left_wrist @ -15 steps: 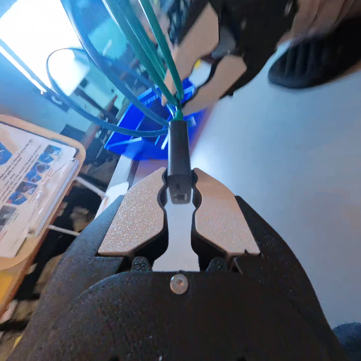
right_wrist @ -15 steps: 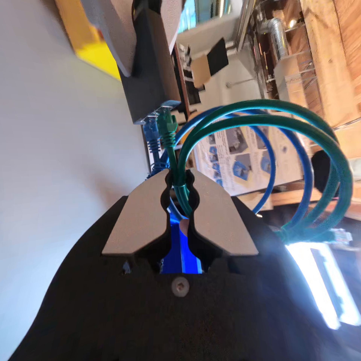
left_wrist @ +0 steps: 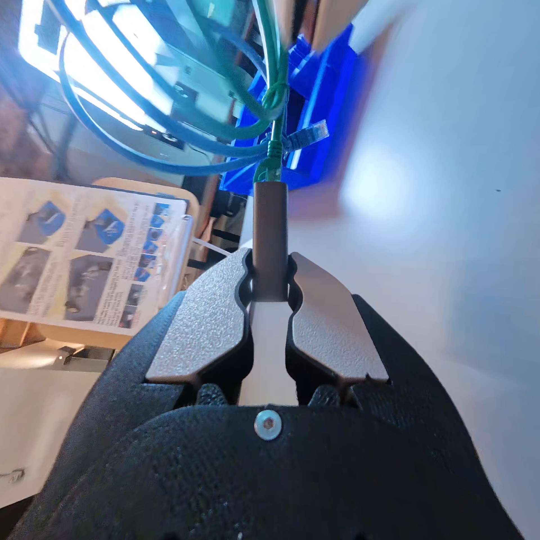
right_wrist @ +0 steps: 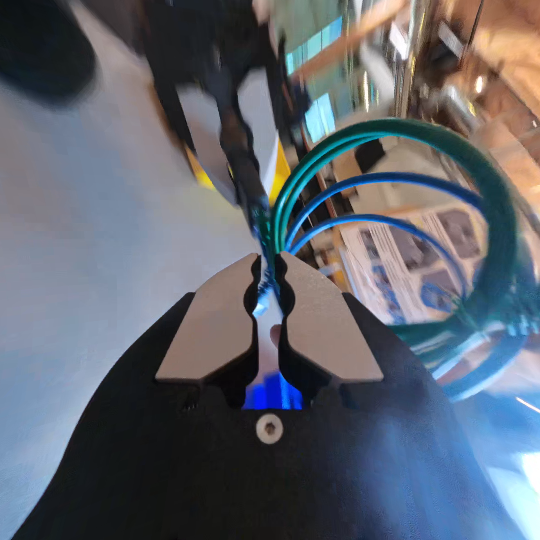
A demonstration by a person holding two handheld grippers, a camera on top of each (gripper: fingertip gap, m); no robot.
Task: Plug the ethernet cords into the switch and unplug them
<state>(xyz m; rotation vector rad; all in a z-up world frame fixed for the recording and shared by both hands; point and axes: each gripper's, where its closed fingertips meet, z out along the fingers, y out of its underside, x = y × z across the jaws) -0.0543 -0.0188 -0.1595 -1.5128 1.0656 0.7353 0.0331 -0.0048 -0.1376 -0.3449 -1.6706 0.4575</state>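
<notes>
Now | left tongs (left_wrist: 270, 277) clamp switch (left_wrist: 270, 233) | green cord (left_wrist: 273, 163) plugged in

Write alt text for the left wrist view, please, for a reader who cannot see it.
The left gripper is shut on a dark switch above a white table. A green ethernet cord is plugged into its far end, and blue ethernet cords loop behind it.

Grippers: two are showing, left (left_wrist: 270, 277) and right (right_wrist: 268, 273).
Cords: two, green (right_wrist: 380, 131) and blue (right_wrist: 394, 181).
Switch (left_wrist: 270, 233): one.
Blue bin (left_wrist: 315, 96): one.
Instruction sheet (left_wrist: 87, 257): one.
</notes>
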